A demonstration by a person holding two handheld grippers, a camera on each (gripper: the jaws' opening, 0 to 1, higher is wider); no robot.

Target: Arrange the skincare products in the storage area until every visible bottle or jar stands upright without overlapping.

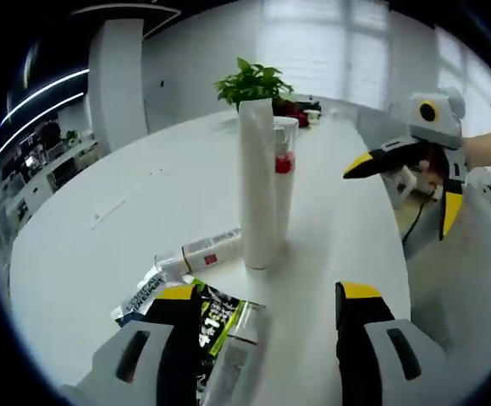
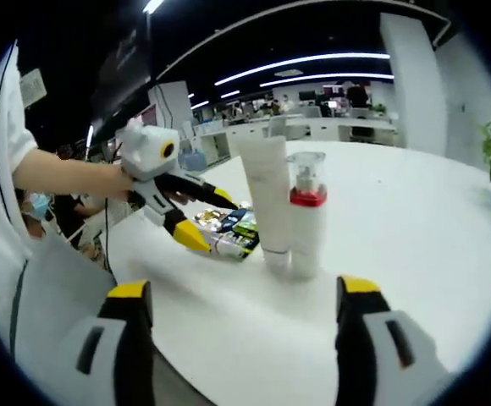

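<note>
Two bottles upright, others lying flat on my white desk [image 1: 102, 211].

Tall white tube [image 1: 256, 182] touches the red-collared pump bottle [image 2: 306, 224]; a black-green sachet [image 1: 216, 326] lies between my left gripper [image 1: 271, 317] fingers, spread wide. Right gripper [image 2: 241, 309] gapes, holding nothing.

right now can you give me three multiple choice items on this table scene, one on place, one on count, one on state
1. Where is the pump bottle?
A. touching beside the white tube
B. lying across the table
C. in the right tongs

2. How many containers stand upright?
A. one
B. two
C. four

3. How are the right tongs?
A. shut on a tube
B. shut, empty
C. open, empty

Answers:
1 A: they stand side by side.
2 B: tube and pump bottle; the small tube lies flat.
3 C: its jaws are wide apart.
</note>
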